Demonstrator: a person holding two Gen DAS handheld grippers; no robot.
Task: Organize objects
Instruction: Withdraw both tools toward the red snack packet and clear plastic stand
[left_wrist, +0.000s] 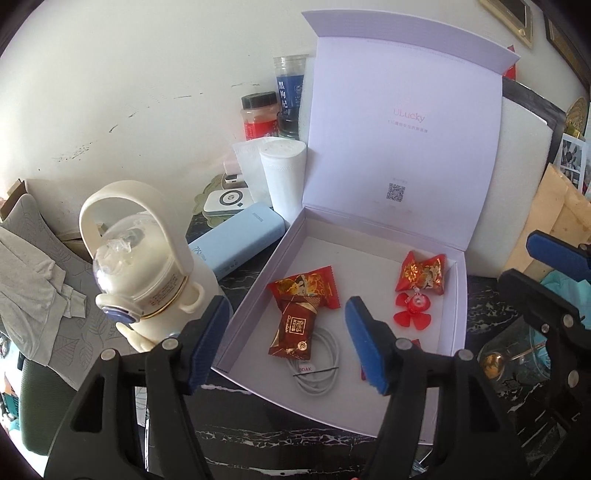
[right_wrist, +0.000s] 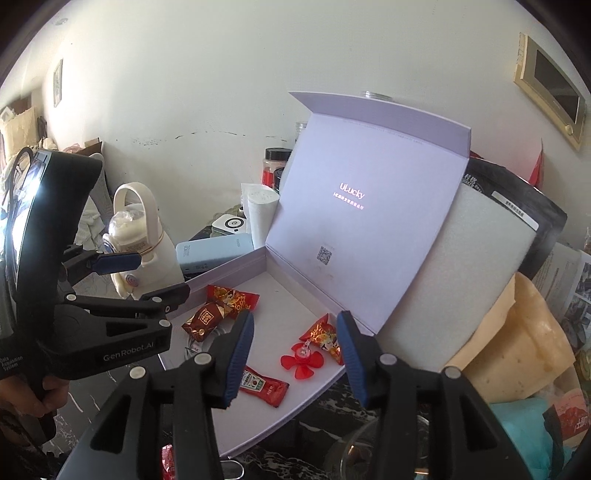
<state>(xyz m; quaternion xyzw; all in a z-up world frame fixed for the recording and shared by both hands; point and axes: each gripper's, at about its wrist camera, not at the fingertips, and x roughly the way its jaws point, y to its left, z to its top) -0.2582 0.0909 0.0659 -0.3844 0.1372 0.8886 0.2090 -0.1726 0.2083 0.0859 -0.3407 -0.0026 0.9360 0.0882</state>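
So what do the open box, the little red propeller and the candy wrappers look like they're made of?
Box: matte pale lilac cardboard, judging by its crisp folded lid. Red propeller: translucent glossy plastic, probably; light passes through the blades. Candy wrappers: shiny crinkled foil or metallised film, showing glints and creases.

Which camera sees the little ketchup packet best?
The right wrist view. There the ketchup packet lies in plain sight on the floor of the open box, just beside the right tongs, label showing. In the left wrist view only red slivers of it peek out behind a finger of the left tongs.
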